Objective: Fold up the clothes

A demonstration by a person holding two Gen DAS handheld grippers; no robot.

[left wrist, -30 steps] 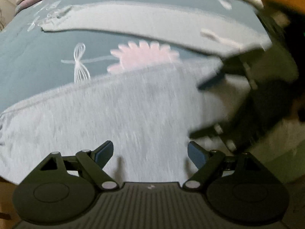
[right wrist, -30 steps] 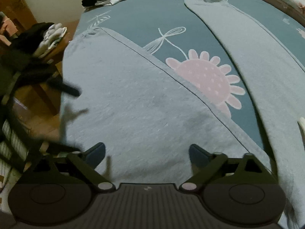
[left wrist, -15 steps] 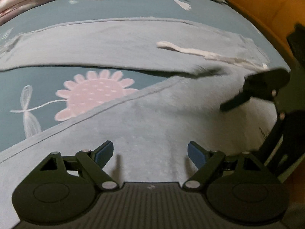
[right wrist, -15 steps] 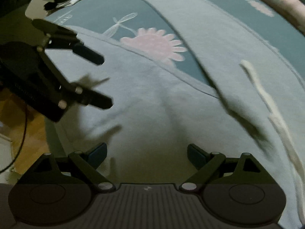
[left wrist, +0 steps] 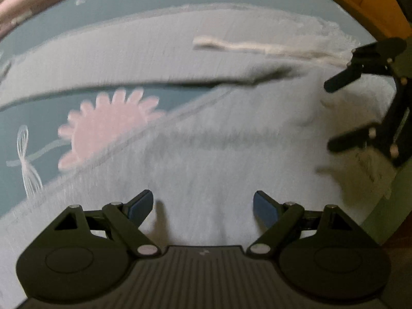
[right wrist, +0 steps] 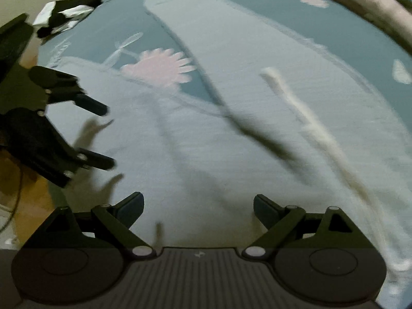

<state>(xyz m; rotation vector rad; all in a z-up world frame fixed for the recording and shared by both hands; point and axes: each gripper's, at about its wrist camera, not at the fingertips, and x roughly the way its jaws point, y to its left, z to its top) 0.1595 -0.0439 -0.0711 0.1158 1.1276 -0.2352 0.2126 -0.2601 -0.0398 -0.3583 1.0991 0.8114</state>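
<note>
Both hand-held grippers [left wrist: 203, 206] [right wrist: 198, 206] wide open, empty, seemingly above grey trousers [left wrist: 231, 159].

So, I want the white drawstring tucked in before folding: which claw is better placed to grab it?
Probably the right claw: it is open, with the drawstring running just beside it on the grey trousers. The left claw, also open, sits farther off.

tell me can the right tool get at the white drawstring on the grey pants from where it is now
Probably yes. The right tool is open over the grey pants, and the white drawstring lies exposed ahead to its right, nothing covering it.
</note>
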